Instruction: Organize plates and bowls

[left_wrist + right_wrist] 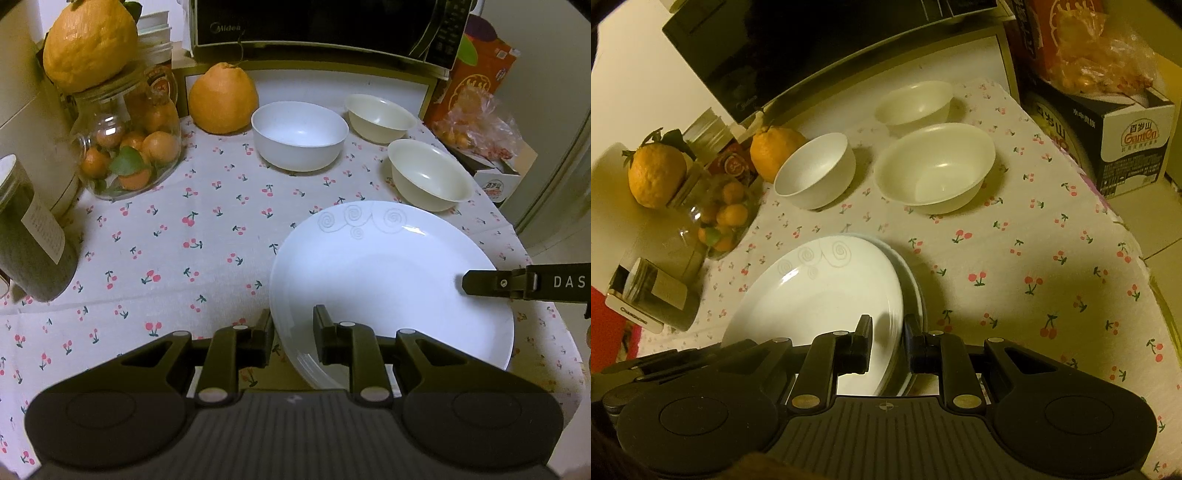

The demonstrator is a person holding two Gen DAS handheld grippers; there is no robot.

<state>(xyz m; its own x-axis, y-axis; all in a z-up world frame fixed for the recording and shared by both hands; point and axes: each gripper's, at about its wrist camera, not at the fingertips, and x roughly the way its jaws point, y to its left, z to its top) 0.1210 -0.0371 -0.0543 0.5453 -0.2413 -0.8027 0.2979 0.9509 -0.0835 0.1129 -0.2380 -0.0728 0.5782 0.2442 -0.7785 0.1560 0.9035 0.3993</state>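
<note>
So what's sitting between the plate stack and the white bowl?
Nothing: only bare cherry-print tablecloth lies between the plate stack and the white bowl, clearest in the left wrist view.
</note>
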